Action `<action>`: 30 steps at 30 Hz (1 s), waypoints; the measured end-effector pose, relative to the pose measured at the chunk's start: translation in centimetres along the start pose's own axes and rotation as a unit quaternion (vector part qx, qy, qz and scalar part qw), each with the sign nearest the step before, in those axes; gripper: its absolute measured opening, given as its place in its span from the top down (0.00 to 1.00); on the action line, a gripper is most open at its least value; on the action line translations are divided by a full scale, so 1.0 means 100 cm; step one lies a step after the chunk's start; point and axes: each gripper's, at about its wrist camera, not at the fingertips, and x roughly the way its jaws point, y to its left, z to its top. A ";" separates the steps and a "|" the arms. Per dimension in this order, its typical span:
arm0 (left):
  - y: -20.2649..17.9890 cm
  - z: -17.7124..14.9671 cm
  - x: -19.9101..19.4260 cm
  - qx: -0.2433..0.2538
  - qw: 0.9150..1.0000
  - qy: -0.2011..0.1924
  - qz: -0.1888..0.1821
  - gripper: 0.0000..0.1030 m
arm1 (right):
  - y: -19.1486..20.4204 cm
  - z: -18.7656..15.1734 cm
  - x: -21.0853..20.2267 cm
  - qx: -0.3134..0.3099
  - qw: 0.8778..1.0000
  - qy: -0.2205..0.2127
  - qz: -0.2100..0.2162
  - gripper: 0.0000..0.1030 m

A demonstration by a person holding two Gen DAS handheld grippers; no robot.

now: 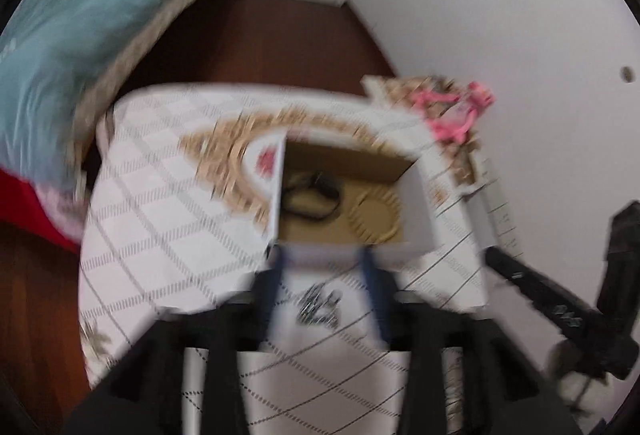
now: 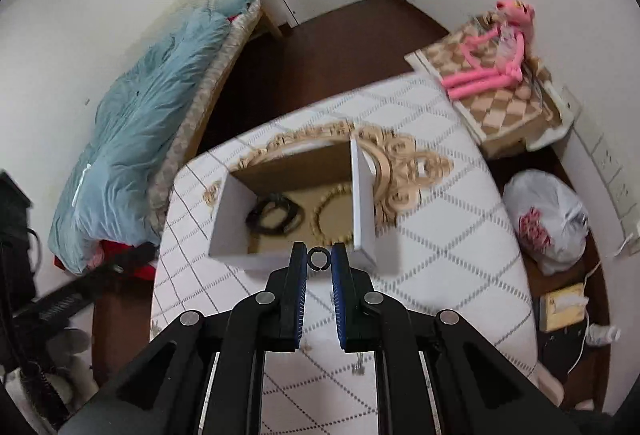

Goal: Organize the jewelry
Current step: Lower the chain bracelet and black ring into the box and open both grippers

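Note:
A white open box [image 2: 236, 211] with a brown inside sits on a round table with a white checked cloth [image 2: 440, 235]. Inside lie a dark bracelet [image 2: 274, 217] and a gold ring-shaped bangle [image 2: 334, 221]. My right gripper [image 2: 319, 259] is shut on a small dark ring [image 2: 319, 259], held just above the box's near wall. The left wrist view is blurred: my left gripper [image 1: 326, 259] is open at the box's near edge [image 1: 420, 211], with a dark silvery jewelry piece [image 1: 320, 309] on the cloth between its fingers. The bracelet [image 1: 310, 197] and bangle [image 1: 374, 215] show there too.
A bed with a blue blanket [image 2: 136, 127] stands at the left. A checkered side table holds a pink plush toy [image 2: 492, 55] at the back right. A white plastic bag [image 2: 548, 215] lies on the floor right of the table. A black stand [image 1: 560, 307] is at the right.

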 end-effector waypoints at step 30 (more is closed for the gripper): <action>-0.022 -0.032 -0.011 0.037 0.998 -0.020 -0.047 0.95 | -0.026 -0.037 -0.008 0.026 1.000 0.006 -0.001 0.88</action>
